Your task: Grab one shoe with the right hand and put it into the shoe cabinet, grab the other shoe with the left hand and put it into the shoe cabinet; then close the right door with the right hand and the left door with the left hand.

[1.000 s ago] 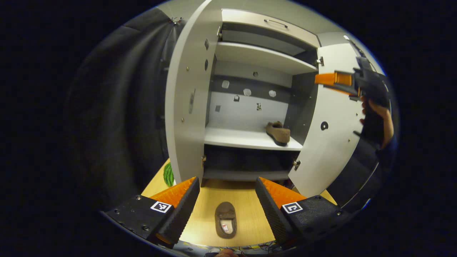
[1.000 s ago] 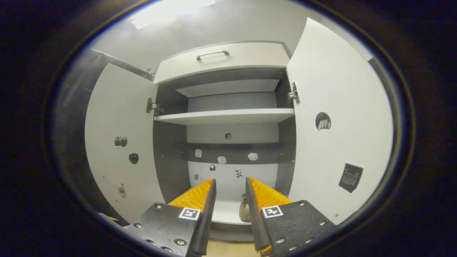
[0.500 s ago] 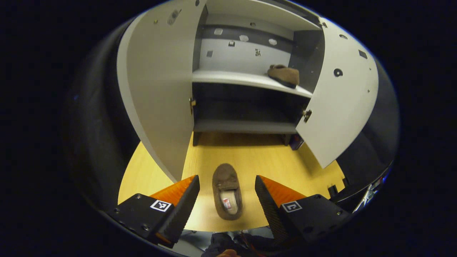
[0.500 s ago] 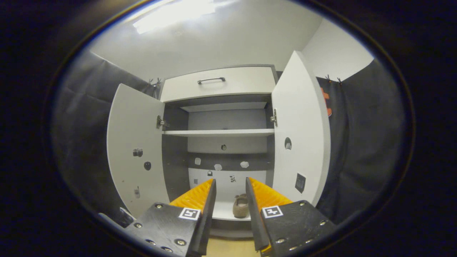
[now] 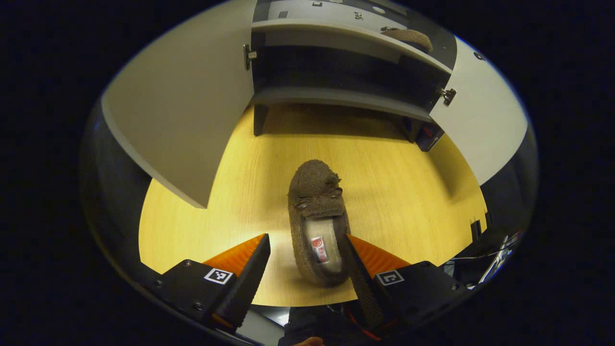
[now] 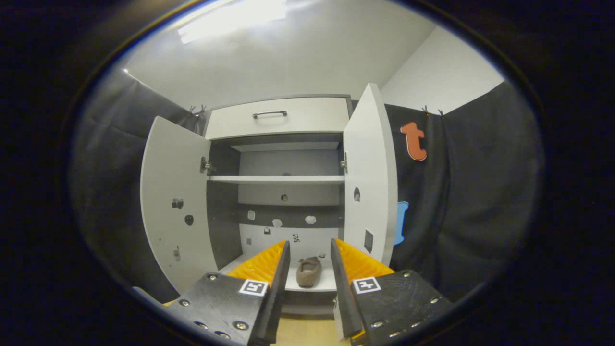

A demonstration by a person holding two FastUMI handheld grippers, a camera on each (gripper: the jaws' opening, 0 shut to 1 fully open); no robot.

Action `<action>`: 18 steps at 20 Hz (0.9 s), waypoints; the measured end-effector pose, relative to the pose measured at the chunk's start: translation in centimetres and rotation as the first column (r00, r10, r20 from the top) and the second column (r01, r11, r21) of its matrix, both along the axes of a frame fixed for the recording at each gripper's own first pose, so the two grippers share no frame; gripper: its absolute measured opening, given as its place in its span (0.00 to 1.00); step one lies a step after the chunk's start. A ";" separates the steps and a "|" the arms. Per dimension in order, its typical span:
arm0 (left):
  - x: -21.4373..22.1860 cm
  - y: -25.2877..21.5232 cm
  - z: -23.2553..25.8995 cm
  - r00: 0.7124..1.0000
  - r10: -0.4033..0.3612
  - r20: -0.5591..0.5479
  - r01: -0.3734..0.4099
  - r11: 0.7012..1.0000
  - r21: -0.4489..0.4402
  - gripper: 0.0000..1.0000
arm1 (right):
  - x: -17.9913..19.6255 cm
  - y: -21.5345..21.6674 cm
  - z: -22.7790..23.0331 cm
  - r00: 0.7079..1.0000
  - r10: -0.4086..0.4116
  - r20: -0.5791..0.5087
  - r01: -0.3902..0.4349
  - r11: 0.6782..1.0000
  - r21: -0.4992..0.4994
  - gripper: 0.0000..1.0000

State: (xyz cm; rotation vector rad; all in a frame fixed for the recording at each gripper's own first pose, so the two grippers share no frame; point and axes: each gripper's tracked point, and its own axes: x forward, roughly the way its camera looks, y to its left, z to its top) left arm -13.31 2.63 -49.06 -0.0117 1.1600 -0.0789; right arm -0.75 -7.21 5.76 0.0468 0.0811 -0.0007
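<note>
- 1 shoe (image 6: 308,271) already sits on the cabinet shelf (image 6: 322,284).
- Left gripper (image 5: 307,254), jaws wide, hangs over shoe 2 (image 5: 318,223) on the floor (image 5: 399,192).
- Right gripper (image 6: 309,264) half-open, holding nothing; both doors (image 6: 175,202) still open.

Your right gripper view catches a ceiling light (image 6: 235,19) that blows out to white glare at the top, leaving the cabinet (image 6: 276,192) interior dim. In your left gripper view the wooden floor (image 5: 394,192) is warmly lit, with a soft shadow under the cabinet. Both views bend straight edges strongly toward the rim; focus stays fairly sharp.
</note>
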 end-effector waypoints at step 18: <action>3.2 1.5 -7.5 0.982 0.133 -0.135 -0.137 0.990 -0.017 0.17 | -3.7 -3.6 -1.4 0.988 -0.146 -0.050 0.143 0.987 -0.070 0.50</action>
